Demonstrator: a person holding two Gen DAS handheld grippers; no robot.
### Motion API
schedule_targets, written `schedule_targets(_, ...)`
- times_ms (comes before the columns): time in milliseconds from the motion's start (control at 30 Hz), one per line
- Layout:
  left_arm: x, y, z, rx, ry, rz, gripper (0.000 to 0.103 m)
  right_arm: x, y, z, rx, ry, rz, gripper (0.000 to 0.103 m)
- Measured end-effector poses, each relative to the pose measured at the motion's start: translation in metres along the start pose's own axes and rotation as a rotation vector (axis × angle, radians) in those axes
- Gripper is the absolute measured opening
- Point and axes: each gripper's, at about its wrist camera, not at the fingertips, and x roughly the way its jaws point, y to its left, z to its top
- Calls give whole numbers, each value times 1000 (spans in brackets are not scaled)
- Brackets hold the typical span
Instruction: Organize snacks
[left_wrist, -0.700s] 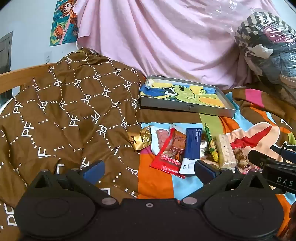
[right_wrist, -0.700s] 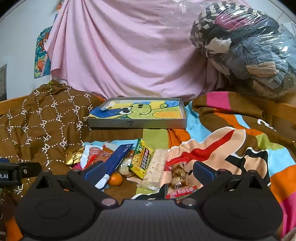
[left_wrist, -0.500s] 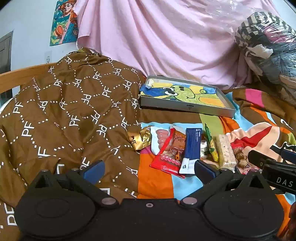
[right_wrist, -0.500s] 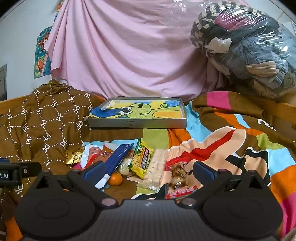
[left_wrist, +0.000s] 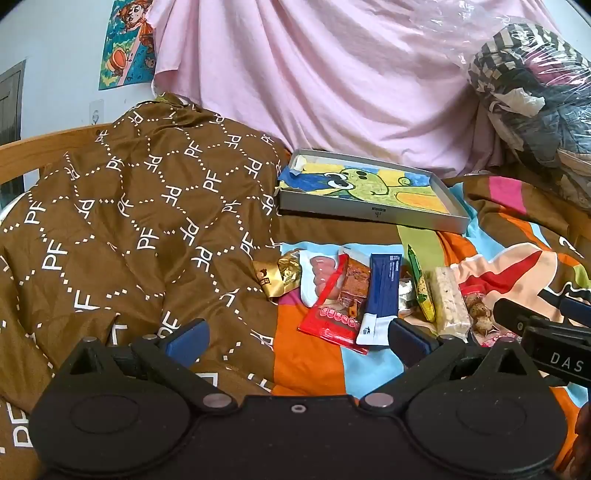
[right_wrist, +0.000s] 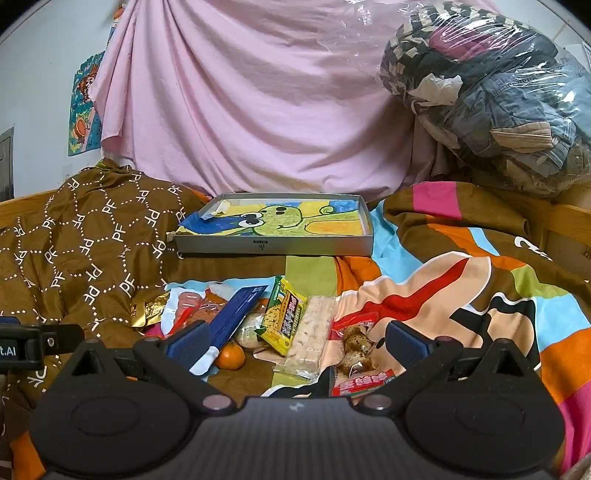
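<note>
Spread over a bed, a striped cartoon blanket (right_wrist: 461, 280) carries the heap of snacks (right_wrist: 258, 325), which lies just ahead of my two grippers and in front of a shallow grey box (right_wrist: 273, 245) lined with a green cartoon drawing. The dark blue packet (left_wrist: 382, 295) sits among the red packet (left_wrist: 328, 314), the gold wrapper (left_wrist: 277, 277) and the white puffed bar (left_wrist: 448, 301). A brown quilt (left_wrist: 129, 221) printed with letters is bunched to the left; pink cloth (right_wrist: 258, 103) hangs behind, beside a plastic-wrapped bundle of clothes (right_wrist: 498, 96).

My left gripper (left_wrist: 297, 338) and right gripper (right_wrist: 297, 338) both hang released, jaws spread wide, with nothing between them.

Only my right view shows the small orange (right_wrist: 231, 356) and the yellow packet's face (right_wrist: 284, 317). My left view catches the wall poster (left_wrist: 127, 40) more fully.
</note>
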Motion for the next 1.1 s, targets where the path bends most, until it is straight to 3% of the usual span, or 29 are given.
schedule_targets(1100,3,1,-6,-19,13,-2,102,1,0,0,0,1,1,103)
